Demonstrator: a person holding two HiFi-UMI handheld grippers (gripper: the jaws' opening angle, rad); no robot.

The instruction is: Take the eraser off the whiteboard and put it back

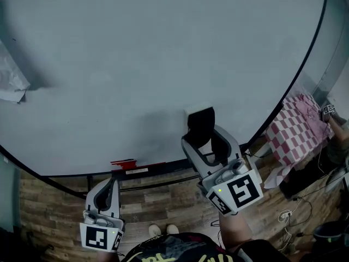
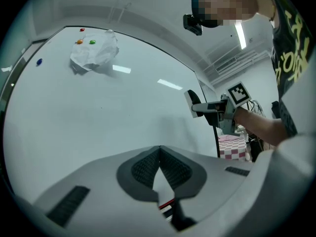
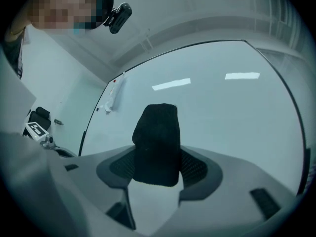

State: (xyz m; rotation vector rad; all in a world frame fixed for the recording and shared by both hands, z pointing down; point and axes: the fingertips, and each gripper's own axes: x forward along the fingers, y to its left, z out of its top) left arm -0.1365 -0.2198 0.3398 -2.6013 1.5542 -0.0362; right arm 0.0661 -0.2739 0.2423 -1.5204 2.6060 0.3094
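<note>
Black eraser [image 3: 157, 127] is pinched in the right tongs [image 3: 158, 158] near the lower edge of the whiteboard [image 1: 163, 64]; the left tongs [image 2: 159, 150] are pressed together, empty. Released before it seats flat, it could drop to the floor [image 1: 163, 201].

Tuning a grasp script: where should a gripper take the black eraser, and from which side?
Grip the eraser by its two long sides, near one end, coming straight at the whiteboard: its narrow width fits between the jaws, as the right gripper shows.
</note>
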